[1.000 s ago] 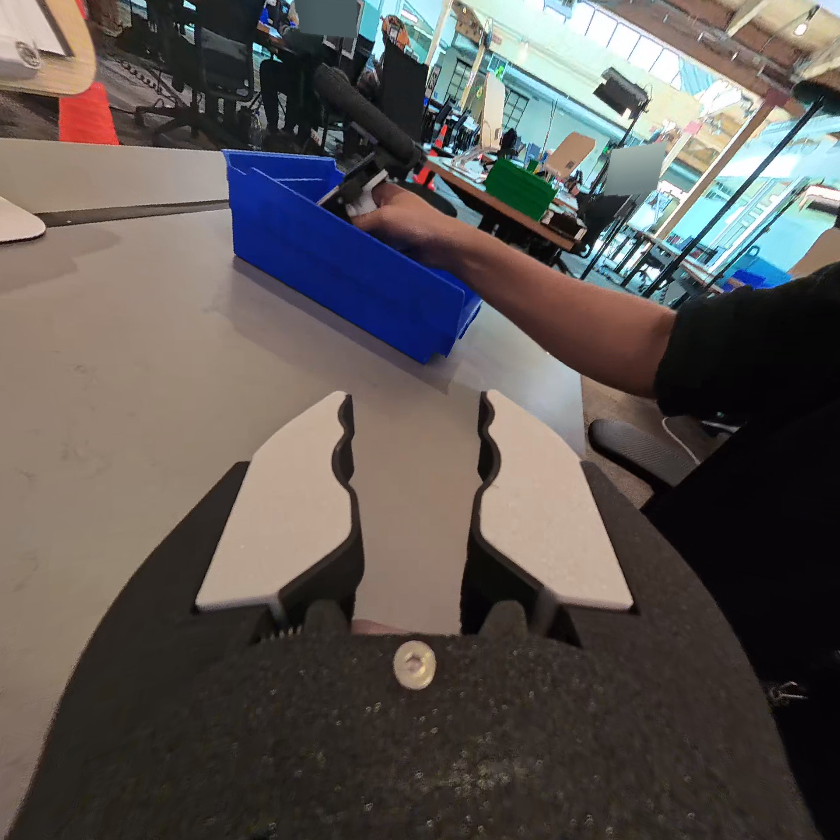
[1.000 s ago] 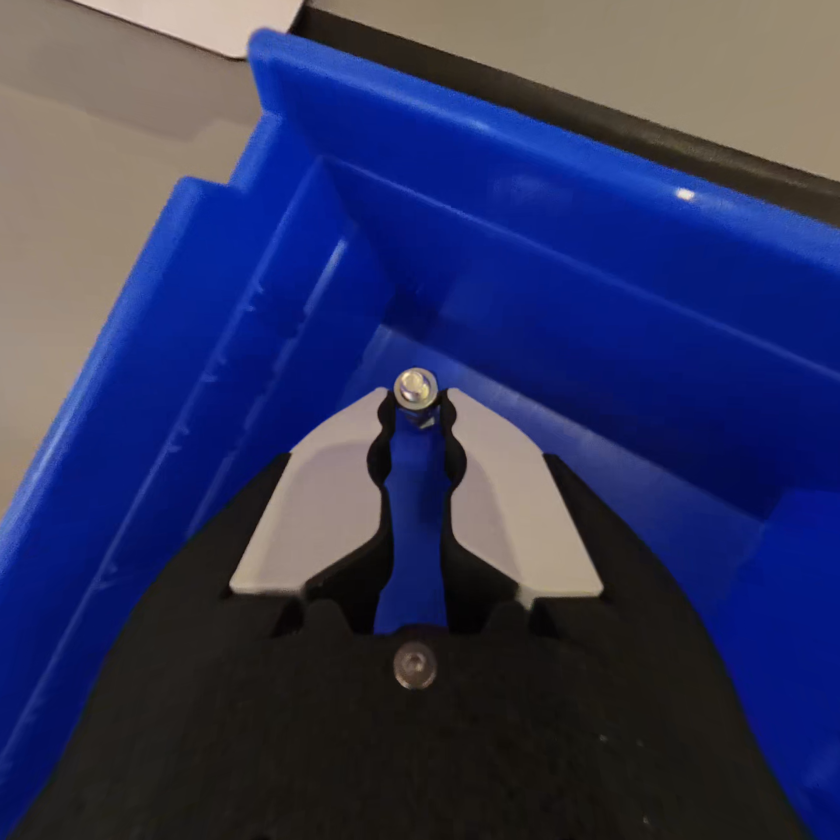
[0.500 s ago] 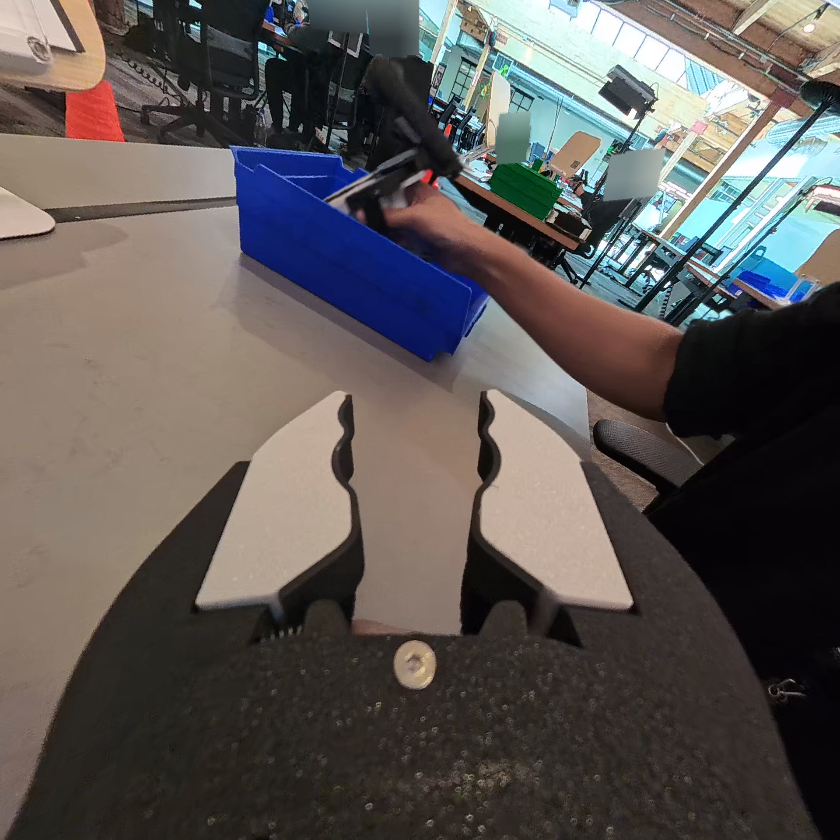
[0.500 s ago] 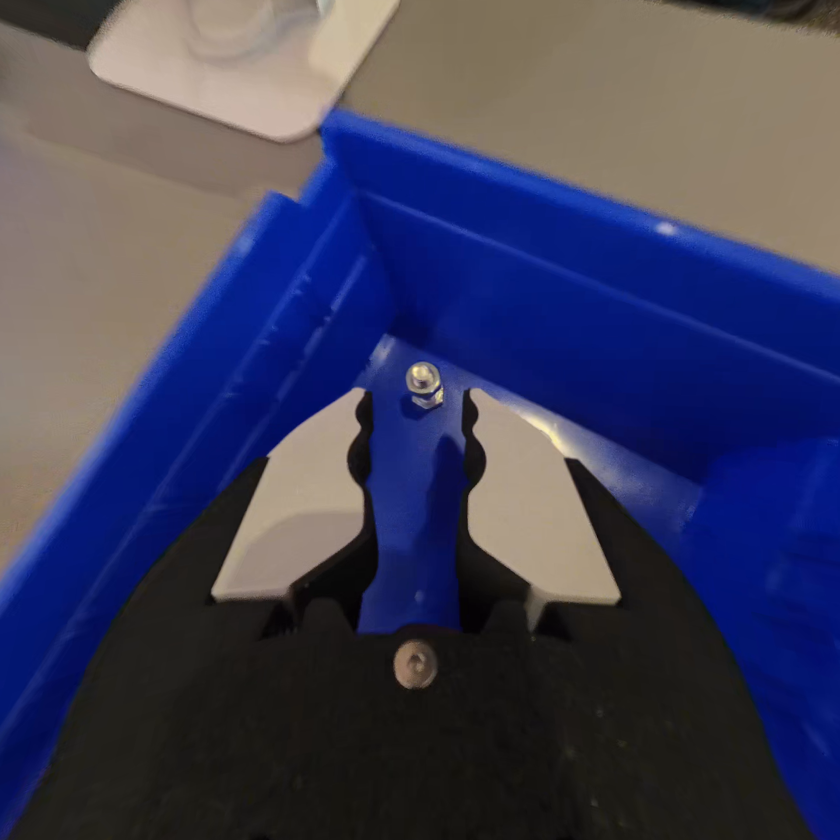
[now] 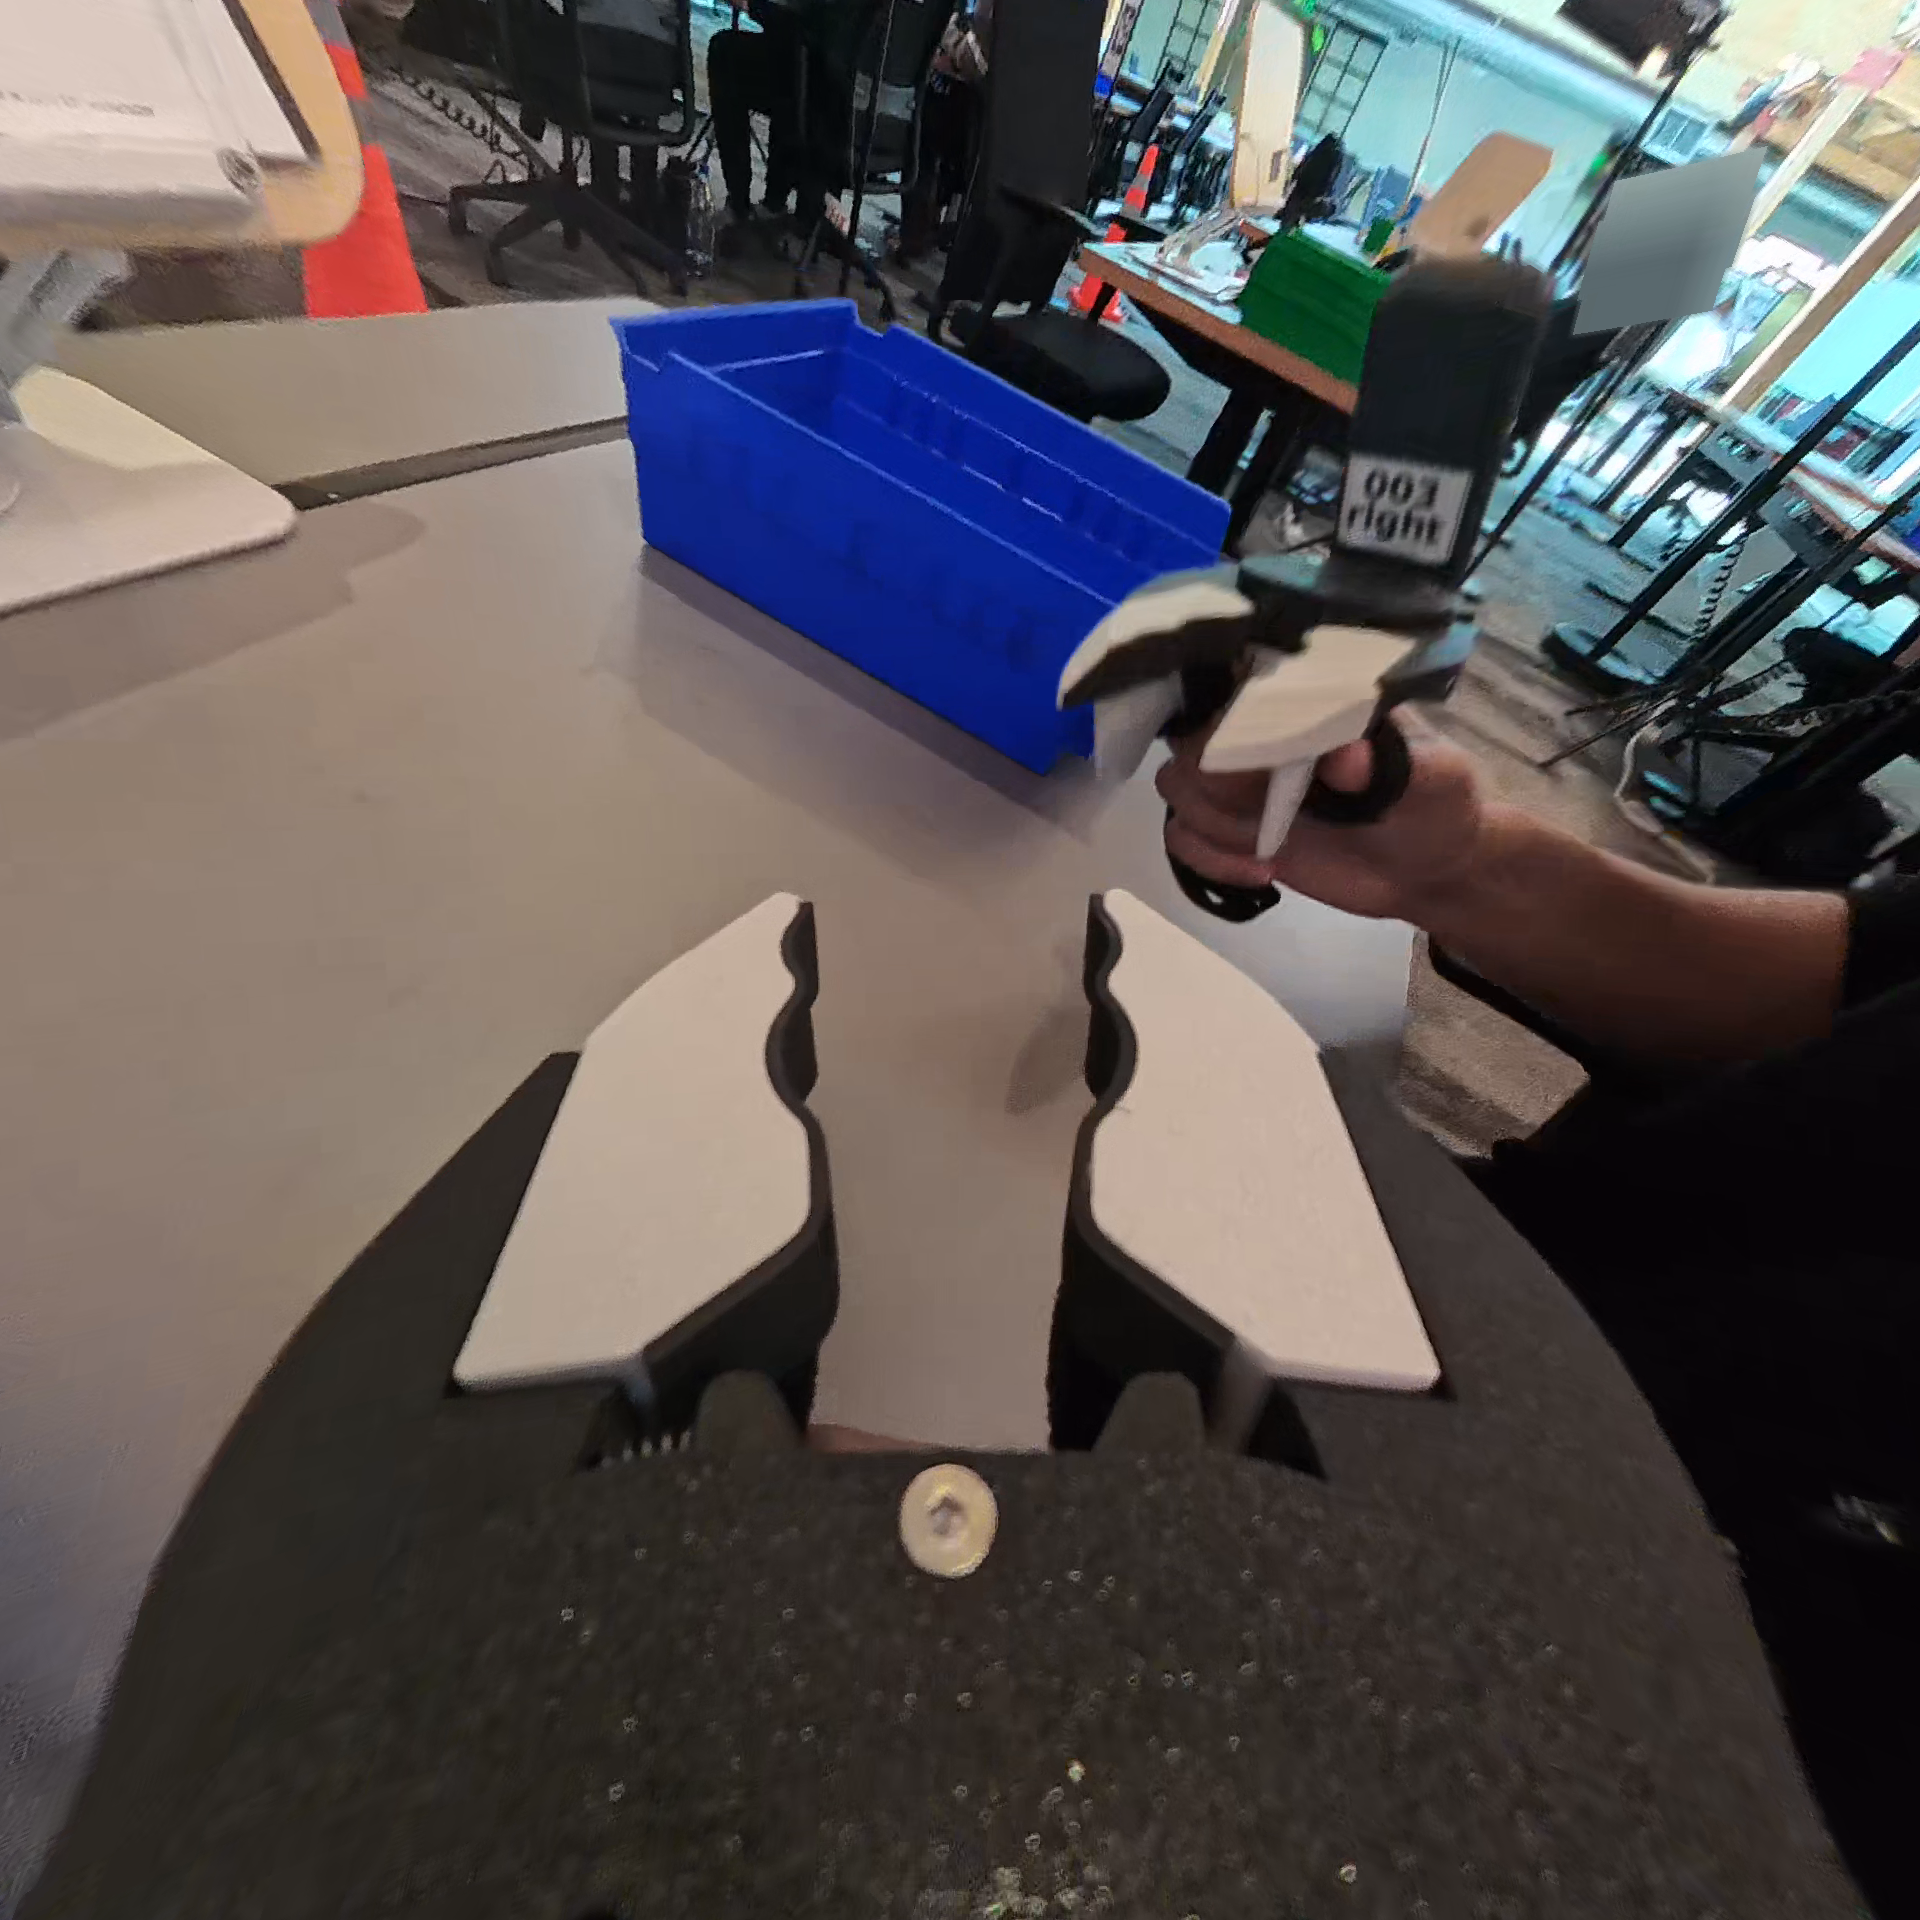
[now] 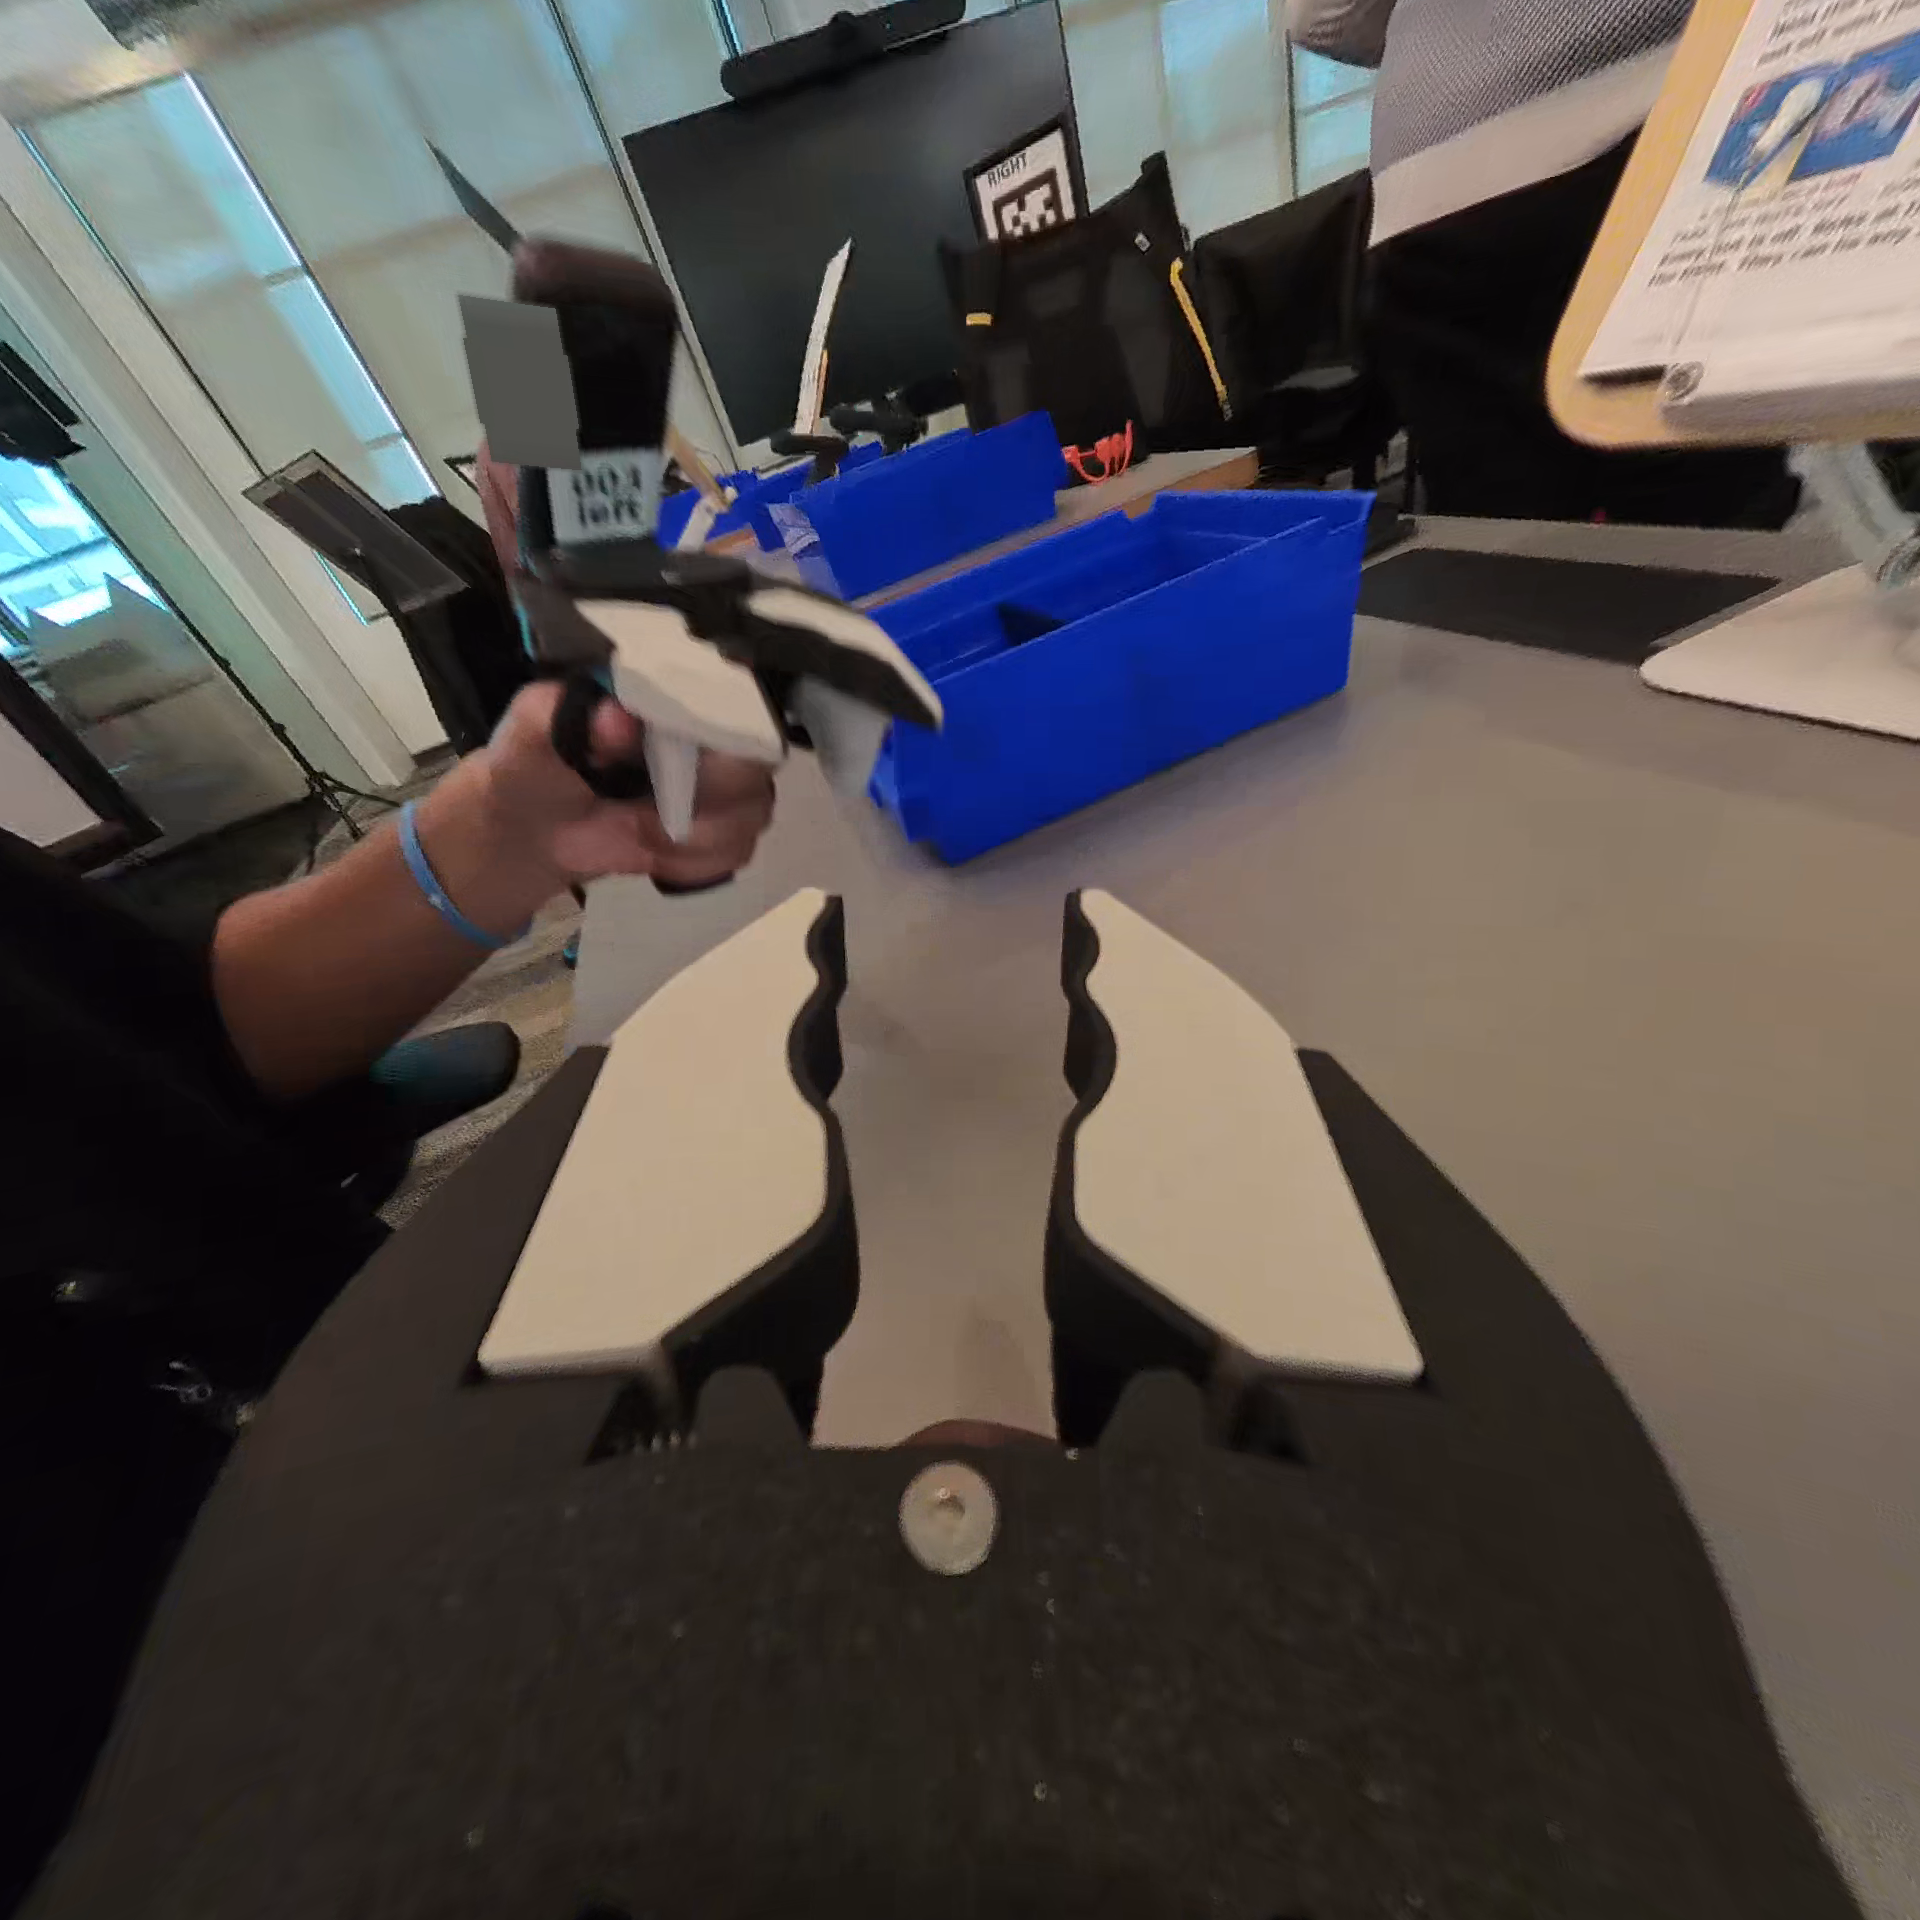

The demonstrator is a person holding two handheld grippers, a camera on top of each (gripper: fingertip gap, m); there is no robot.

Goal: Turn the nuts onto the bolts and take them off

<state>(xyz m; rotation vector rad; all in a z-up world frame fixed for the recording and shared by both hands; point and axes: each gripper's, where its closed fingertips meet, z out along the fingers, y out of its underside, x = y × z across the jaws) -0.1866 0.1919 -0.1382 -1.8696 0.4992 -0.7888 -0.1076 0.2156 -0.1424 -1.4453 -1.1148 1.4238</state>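
Withdrawn from the blue bin, the right gripper now hangs empty, jaws apart, like the left gripper; nut and bolt presumably lie inside, unseen—cycle apparently finished.

Left tool fingers spread, right tool fingers spread, both empty

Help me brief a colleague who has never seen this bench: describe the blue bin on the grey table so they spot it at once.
Start at the grey table in the right wrist view. The blue bin stands on it alone, beyond both open grippers and beside the white stand base. Unlike the other blue bins on the farther desk, it is long, open-topped and split by a divider.
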